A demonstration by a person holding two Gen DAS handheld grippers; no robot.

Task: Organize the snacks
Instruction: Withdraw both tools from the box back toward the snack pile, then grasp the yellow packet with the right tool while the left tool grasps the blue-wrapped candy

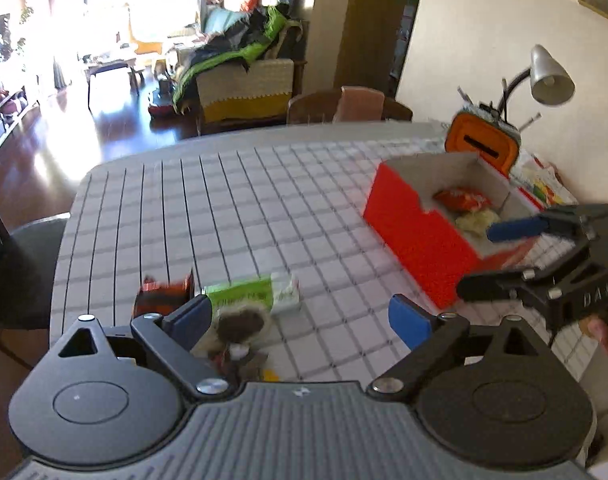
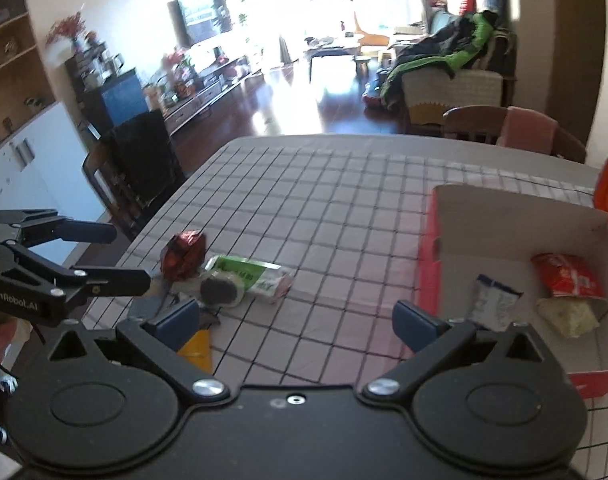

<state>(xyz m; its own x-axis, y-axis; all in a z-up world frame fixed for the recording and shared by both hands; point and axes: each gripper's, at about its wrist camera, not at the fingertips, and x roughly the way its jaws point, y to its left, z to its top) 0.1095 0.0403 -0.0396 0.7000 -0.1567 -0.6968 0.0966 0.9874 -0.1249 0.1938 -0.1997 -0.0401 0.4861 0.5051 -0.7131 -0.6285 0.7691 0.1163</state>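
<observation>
Snacks lie in two places on the checked tablecloth [image 1: 264, 200].

From the left wrist, a green-and-white packet [image 1: 260, 296] sits at about 7 o'clock of the cloth, with a dark red foil packet [image 1: 164, 294] touching its 9 o'clock end; more small wrappers beneath them are too blurred to tell apart. The left gripper [image 1: 300, 316] hangs over these with its blue pads spread wide and nothing between them. At 3 o'clock stands the red cardboard box [image 1: 415, 232], open at the top, holding an orange-red bag [image 1: 461, 198] and a pale yellow packet [image 1: 473, 220]. The right gripper [image 1: 479, 260] reaches in from 3 o'clock just in front of the box, jaws apart and empty. Behind the box are an orange pouch [image 1: 479, 140] and a grey desk lamp [image 1: 549, 76] against a cream wall. Beyond the table's far edge lie a dark glossy floor and a sofa [image 1: 244, 80] heaped with green and black clothing, lit by bright windows.

From the right wrist, the same box [image 2: 515, 216] sits at 3 o'clock, and a white-and-blue packet [image 2: 493, 300] shows beside the two others. The green packet [image 2: 248, 276] and red foil packet [image 2: 184, 254] lie at 8 o'clock, with a yellow wrapper [image 2: 198, 348] nearer the camera. The right gripper [image 2: 296, 320] is wide and empty; the left gripper [image 2: 124, 256] enters at 9 o'clock, likewise spread. A dark chair [image 2: 140, 168], a blue cabinet [image 2: 124, 92] and a television [image 2: 202, 12] line the left side.
</observation>
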